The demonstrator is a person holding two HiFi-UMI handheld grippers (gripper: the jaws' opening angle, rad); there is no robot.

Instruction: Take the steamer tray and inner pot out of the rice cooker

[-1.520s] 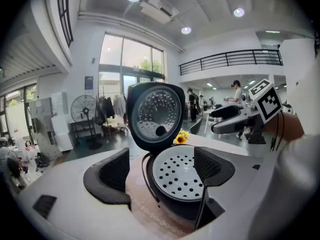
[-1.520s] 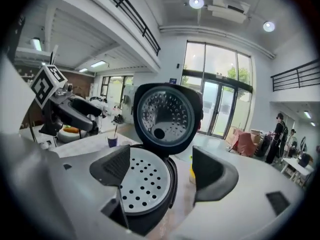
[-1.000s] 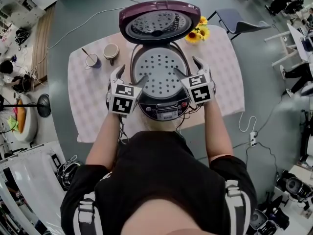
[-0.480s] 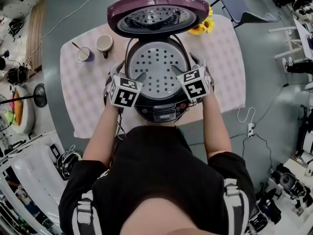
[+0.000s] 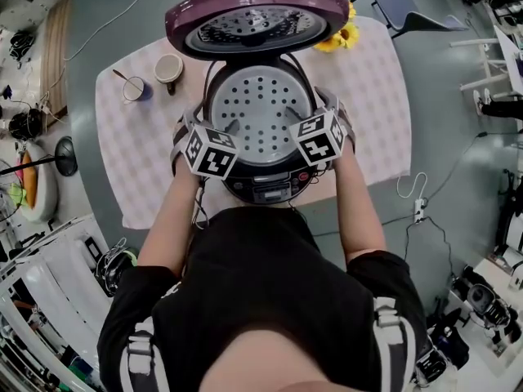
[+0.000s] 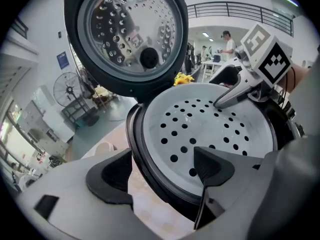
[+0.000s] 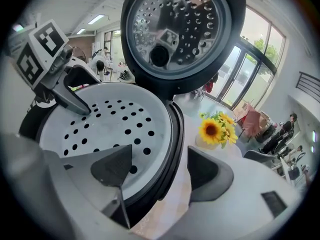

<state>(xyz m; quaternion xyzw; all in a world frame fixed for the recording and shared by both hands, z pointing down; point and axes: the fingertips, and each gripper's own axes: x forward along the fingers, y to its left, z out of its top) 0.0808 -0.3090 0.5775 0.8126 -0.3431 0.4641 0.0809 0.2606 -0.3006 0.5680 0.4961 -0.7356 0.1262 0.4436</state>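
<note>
Plainly, both tools are spread wide and have nothing clamped. The left hand-held gripper point(image 6: 160, 169) straddles the left edge of the rice cooker point(image 5: 270, 188), with one jaw over the steamer tray point(image 6: 210, 124) and the other outside the cooker wall. The right hand-held gripper point(image 7: 160, 169) does the same at the right edge, its inner jaw over the perforated tray and its outer jaw beyond the dark rim. Seen from across the pot, each inner jaw tip sits down at the tray's surface, though contact cannot be confirmed. The only markings on the grippers are the black-and-white square markers on their cubes. The print on the cooker's front control panel is too small to read.

The pale grey steamer tray, dotted with round holes, sits level in the mouth of the cooker. It covers the inner pot, which cannot be made out. The maroon lid point(image 5: 257, 19) stands open behind it, showing its metal inner plate. The cooker stands on a worktop point(image 5: 372, 96) covered with a pale checked cloth. Sunflowers point(image 7: 215, 129) lie just beyond the lid on the right, and two cups point(image 5: 169, 68) stand on the left.
</note>
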